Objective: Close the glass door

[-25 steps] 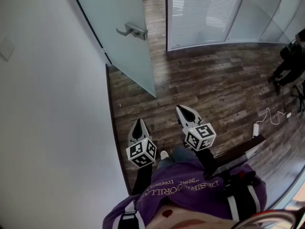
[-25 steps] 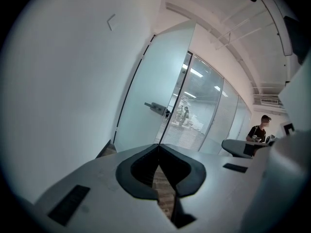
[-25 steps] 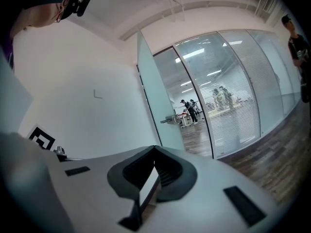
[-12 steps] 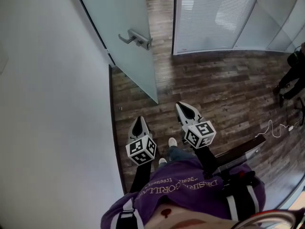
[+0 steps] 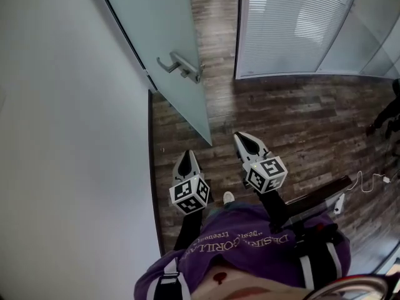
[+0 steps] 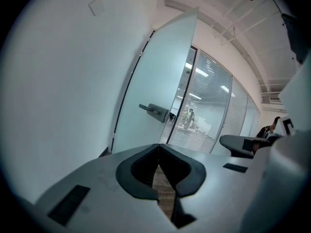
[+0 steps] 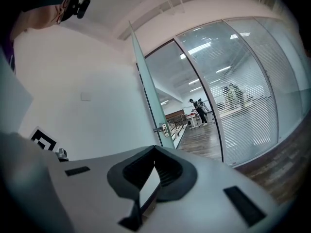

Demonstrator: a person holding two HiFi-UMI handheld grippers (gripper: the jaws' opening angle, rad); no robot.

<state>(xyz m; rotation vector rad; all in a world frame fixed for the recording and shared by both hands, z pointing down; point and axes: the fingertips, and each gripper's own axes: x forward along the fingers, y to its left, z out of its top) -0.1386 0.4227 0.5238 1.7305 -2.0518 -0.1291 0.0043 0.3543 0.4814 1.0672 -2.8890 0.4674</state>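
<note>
- Two hand-held grippers in view, both empty. The left hand-held gripper (image 5: 185, 157) has its jaws pressed tip to tip with nothing between them. The right hand-held gripper (image 5: 242, 139) is likewise closed on nothing, as its own view shows.
- Change over the last second: the glass door (image 5: 159, 36) and its lever handle (image 5: 181, 66) have slid step by step down the head view, toward the grippers. Both grippers have kept the same place ahead of the torso. One shoe (image 5: 229, 197) shows between them.
- Reading: the person is walking up to the door and carrying both grippers along. The door's own angle looks unchanged.
- Door now: it stands open, swung out on the near side of the doorway at an angle to the white wall (image 5: 69, 142) on the left. Its free edge, with the handle, points toward the near wooden floor (image 5: 294, 117). The glazed partition with blinds (image 5: 287, 24) bounds the opening on the right.
- Contact: none. The handle is apart from both grippers, and the left one is the nearer to the door's free edge.
- Judgement: this is the approach stage only, and closing has not begun. The gap to the handle has shrunk, so contact looks close.
- Next need, as a judgement: closed jaws can push the leaf far and right toward the partition. Gripping the lever would need the jaws opened first.
</note>
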